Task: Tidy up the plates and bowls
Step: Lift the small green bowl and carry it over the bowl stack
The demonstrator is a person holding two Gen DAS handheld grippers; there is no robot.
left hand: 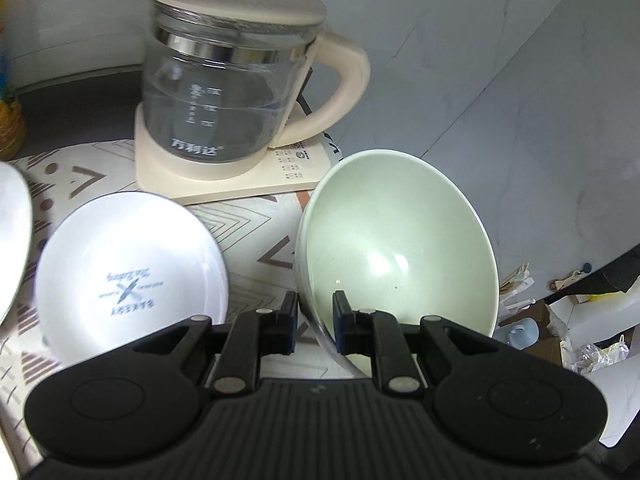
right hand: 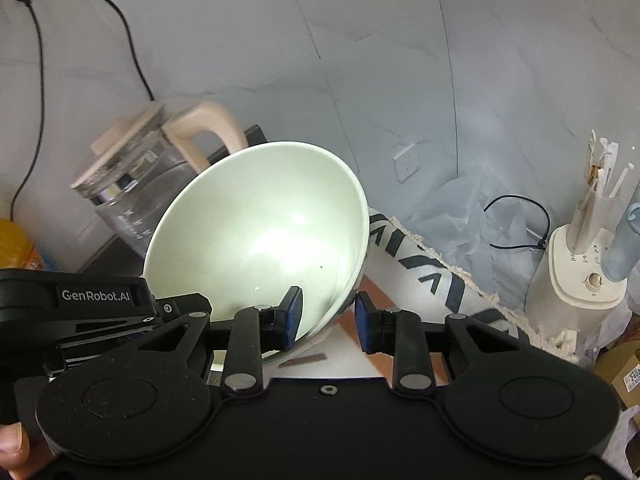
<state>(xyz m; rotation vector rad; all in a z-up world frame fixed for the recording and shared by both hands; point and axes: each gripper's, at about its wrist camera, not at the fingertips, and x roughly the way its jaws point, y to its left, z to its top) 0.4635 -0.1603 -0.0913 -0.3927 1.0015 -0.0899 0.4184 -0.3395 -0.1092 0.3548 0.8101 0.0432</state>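
A pale green bowl (left hand: 396, 240) hangs tilted in the air above the patterned mat (left hand: 260, 224), its inside facing me. My left gripper (left hand: 316, 316) is shut on its near rim, one pad inside and one outside. In the right wrist view the same green bowl (right hand: 260, 232) is gripped at its lower right rim by my right gripper (right hand: 328, 318), and the left gripper's black housing (right hand: 80, 304) shows at its left. A white bowl with blue print (left hand: 128, 276) rests on the mat to the left, and another white bowl (left hand: 12, 240) peeks in at the left edge.
A glass kettle with a cream lid (left hand: 232, 80) stands on its cream base (left hand: 224, 184) just behind the bowls, close to the grey wall. A yellow object (left hand: 10, 128) sits far left. A cream appliance (right hand: 580, 276), cables and boxes crowd the right.
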